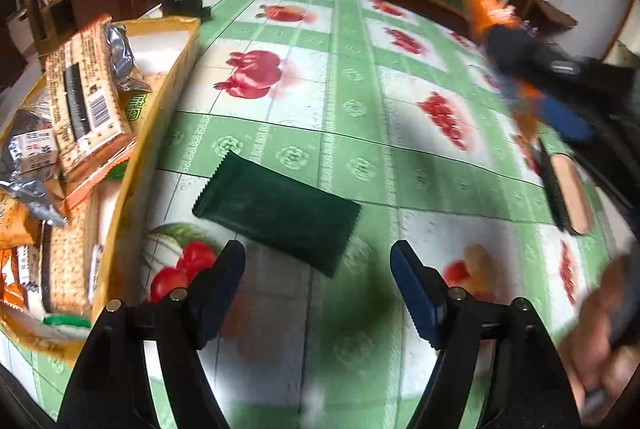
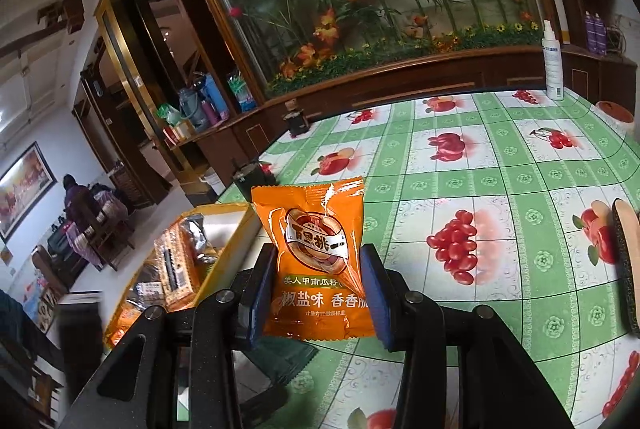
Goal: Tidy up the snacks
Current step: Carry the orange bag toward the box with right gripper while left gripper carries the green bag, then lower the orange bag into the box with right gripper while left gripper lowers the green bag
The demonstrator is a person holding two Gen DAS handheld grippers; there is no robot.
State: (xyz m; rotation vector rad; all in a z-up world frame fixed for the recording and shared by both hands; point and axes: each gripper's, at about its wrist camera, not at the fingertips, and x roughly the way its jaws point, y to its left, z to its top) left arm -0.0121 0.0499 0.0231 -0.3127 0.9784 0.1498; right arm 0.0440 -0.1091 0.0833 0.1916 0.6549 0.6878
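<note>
A dark green snack packet (image 1: 276, 207) lies flat on the fruit-patterned tablecloth (image 1: 360, 109). My left gripper (image 1: 318, 253) hovers just in front of it, open, with nothing between its blue pads. A yellow cardboard box (image 1: 176, 69) holding several snack packs stands to the left. In the right wrist view my right gripper (image 2: 319, 253) is shut on an orange snack packet (image 2: 316, 241), held upright above the table, with the box (image 2: 236, 229) to its lower left. In the left wrist view that gripper (image 1: 520, 49) shows blurred at the upper right.
A pinkish oblong item with a dark edge (image 1: 568, 189) lies near the table's right side. Two small black objects (image 1: 186, 3) sit at the far edge, and a white spray bottle (image 2: 554, 61) stands far right. A person's hand (image 1: 608, 309) is at the lower right.
</note>
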